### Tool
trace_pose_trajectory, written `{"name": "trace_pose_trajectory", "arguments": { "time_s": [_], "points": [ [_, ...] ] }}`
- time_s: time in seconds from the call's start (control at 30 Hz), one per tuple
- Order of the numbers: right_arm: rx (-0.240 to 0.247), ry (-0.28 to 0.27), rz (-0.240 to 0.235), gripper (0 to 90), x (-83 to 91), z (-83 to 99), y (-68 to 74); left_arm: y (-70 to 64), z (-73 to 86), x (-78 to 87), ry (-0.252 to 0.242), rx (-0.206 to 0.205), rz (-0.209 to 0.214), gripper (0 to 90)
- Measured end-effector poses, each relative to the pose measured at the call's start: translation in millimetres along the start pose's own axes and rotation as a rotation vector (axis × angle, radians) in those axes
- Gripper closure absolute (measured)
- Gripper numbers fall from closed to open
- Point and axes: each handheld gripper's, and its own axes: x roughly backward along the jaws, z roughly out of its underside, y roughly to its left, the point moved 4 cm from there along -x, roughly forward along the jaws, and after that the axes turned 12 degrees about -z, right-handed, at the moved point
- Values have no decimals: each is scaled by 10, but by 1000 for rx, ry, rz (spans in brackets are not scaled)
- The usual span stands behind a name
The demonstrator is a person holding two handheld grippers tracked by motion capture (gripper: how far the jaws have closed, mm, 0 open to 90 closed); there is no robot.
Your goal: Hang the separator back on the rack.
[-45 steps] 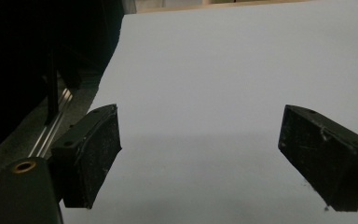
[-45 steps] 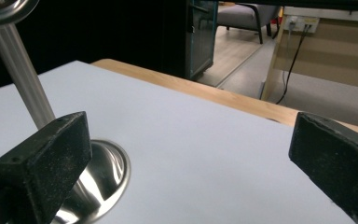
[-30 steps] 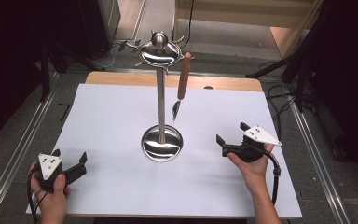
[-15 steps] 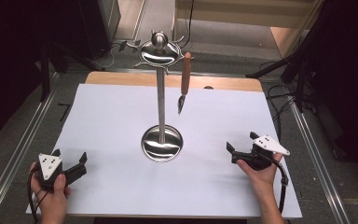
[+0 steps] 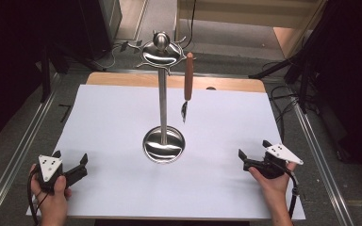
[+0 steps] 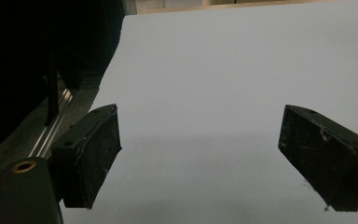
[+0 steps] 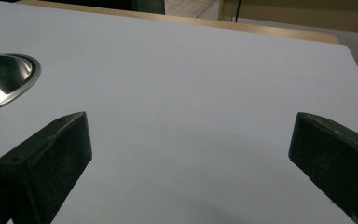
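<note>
The utensil stand (image 5: 163, 143) is set at the middle of the white sheet (image 5: 122, 117), with a wooden-handled utensil (image 5: 188, 75) hung from its top rim. The left gripper (image 5: 70, 162) is held at the sheet's near left corner, the right gripper (image 5: 254, 153) near its right edge; the jaws of both are spread wide and nothing is held. Bare sheet is seen between each gripper and the stand's base.

Glossy metal stand (image 5: 163, 108), wooden-handled utensil (image 5: 188, 77), matt white table (image 5: 122, 117)

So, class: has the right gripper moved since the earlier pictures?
Yes. The right gripper has drawn back toward the person and outward, farther from the stand's base.
</note>
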Motion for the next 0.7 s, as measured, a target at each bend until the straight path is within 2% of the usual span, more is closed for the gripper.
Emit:
{"name": "trace_pose_trajectory", "arguments": {
  "time_s": [0.7],
  "points": [
    [-17,27,104,0,503,221,-366,19,0,10,-10,13,5,139]
  ]
}}
